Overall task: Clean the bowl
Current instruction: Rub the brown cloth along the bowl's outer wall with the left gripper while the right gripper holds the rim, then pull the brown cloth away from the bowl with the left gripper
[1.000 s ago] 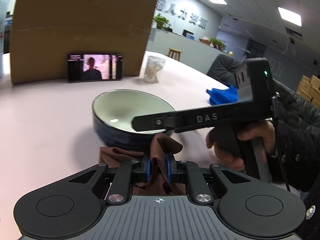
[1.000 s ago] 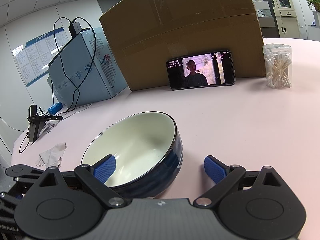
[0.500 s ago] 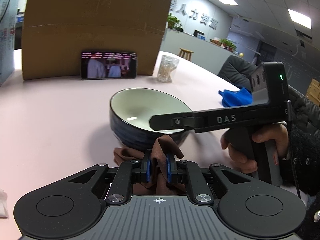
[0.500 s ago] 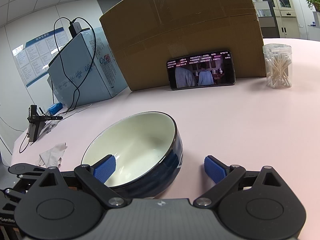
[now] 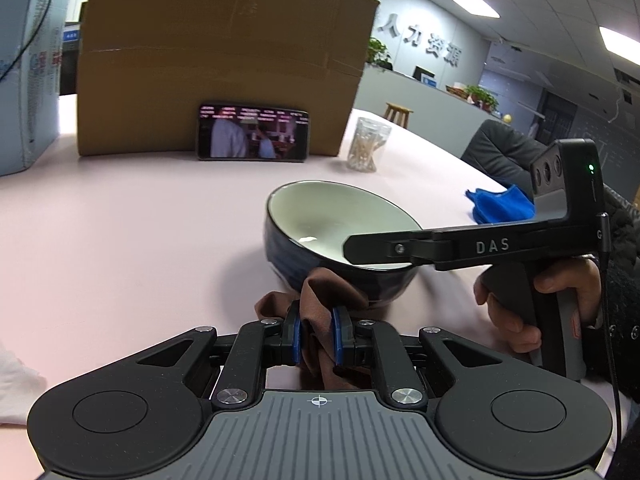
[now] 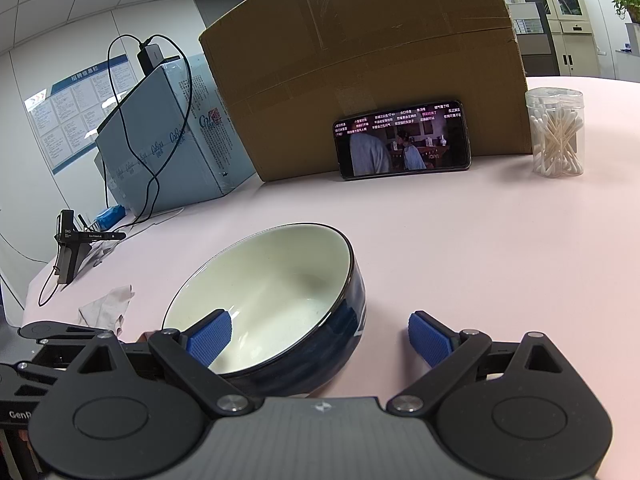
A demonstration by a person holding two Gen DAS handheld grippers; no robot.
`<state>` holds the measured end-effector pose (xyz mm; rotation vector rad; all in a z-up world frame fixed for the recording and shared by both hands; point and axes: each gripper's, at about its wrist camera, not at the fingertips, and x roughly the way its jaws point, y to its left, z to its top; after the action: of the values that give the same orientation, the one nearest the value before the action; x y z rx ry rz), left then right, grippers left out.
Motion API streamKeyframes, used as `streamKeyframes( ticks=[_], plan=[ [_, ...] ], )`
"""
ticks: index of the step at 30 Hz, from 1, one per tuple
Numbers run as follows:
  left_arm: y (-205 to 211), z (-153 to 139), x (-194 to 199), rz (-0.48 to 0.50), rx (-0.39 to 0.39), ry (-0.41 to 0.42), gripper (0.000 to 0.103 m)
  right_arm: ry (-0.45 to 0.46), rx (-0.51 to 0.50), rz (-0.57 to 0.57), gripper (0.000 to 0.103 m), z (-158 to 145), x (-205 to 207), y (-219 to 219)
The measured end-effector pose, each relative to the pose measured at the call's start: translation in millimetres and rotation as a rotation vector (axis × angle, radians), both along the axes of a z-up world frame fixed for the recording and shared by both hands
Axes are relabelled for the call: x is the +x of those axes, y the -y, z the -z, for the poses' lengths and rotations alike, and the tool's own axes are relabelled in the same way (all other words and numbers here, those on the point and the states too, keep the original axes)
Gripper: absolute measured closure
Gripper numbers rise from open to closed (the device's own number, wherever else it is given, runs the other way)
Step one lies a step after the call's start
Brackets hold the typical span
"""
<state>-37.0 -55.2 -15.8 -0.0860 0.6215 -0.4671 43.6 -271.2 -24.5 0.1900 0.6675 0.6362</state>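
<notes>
A: Bowl (image 6: 280, 300) near centre of pink table (image 5: 120, 240), tilted, rim leaning toward far right. Dark blue outside, pale inside.

B: Left gripper (image 5: 316, 334) clamped tight on brown cloth (image 5: 320, 292), cloth bunched just at bowl's near wall, not yet inside.

A: Right gripper (image 6: 320, 336) spread wide, holding nothing. One blue pad inside the near rim, the other outside on the right, clear of the wall. Bracing, probably.

B: Step in hand, by judgement: cloth ready, wiping not begun. Next: lift cloth over near rim, press onto inner wall, sweep round.

A: Close right jaws on rim first, or bowl may slide.
</notes>
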Motion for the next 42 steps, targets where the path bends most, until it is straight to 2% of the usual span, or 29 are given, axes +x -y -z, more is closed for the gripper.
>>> streamKeyframes(
  ticks=[5,13,25,31,37,38,39,40,41,42],
  plan=[
    [-1,-3,0,-0.006,-0.006,0.012,0.089,0.0,0.0,0.0,0.006,0,0,0],
    [19,-1,0,0.094,-0.012,-0.003,0.089,0.0,0.0,0.0,0.006,0,0,0],
    [9,-2,1,0.05,-0.014,0.001,0.089,0.0,0.003,0.0,0.006,0,-1,0],
    [22,0,-3,0.115,0.003,-0.005,0.088,0.001,0.002,0.0,0.006,0,-1,1],
    [13,1,-3,0.029,0.073,0.013,0.088,0.0,0.002,0.0,0.006,0,-2,1],
    [13,2,-3,0.022,0.084,0.014,0.082,0.0,0.002,0.0,0.006,0,-2,1],
    [13,2,-4,0.02,0.097,0.014,0.066,0.0,0.002,0.0,0.006,0,-2,1],
    [15,3,-5,0.021,0.113,0.016,0.055,0.0,0.002,0.0,0.006,0,-2,1],
    [17,3,-7,0.025,0.131,0.02,0.038,0.0,0.002,0.0,0.006,0,-2,1],
    [20,3,-9,0.038,0.142,0.024,0.033,0.0,0.003,0.0,0.006,0,-2,1]
  ],
)
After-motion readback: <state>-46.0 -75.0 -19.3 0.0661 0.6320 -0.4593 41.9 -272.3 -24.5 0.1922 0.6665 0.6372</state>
